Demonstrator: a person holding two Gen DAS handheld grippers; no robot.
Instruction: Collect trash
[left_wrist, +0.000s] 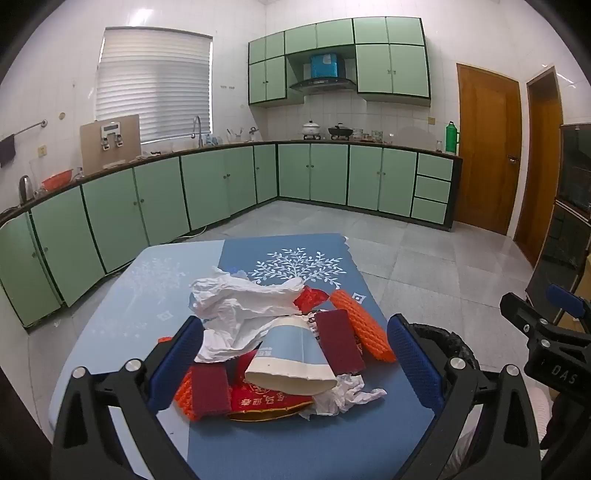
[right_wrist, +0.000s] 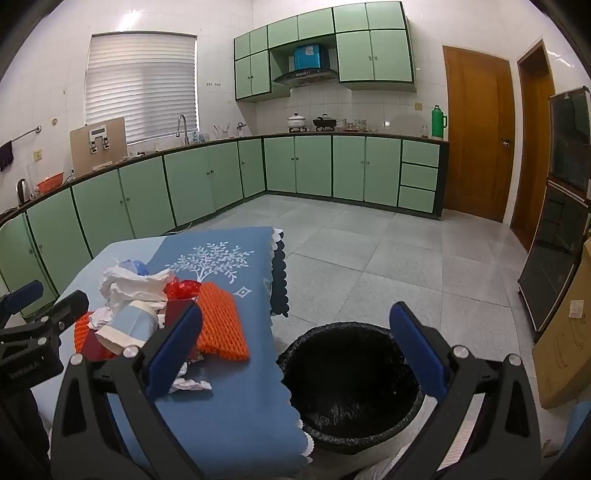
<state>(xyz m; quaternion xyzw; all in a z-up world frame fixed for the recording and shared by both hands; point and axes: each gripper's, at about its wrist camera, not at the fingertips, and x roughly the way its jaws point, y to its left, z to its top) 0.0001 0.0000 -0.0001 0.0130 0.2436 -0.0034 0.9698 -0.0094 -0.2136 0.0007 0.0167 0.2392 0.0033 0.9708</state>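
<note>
Left gripper (left_wrist: 295, 354): wide open, empty, over trash pile (left_wrist: 273, 347). Right gripper (right_wrist: 295, 347): wide open, empty, above black-lined bin (right_wrist: 351, 384).

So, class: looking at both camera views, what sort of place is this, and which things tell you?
Most likely a home kitchen. Green cabinets run under a counter with a sink tap, and pots sit on a stove under a range hood.
</note>
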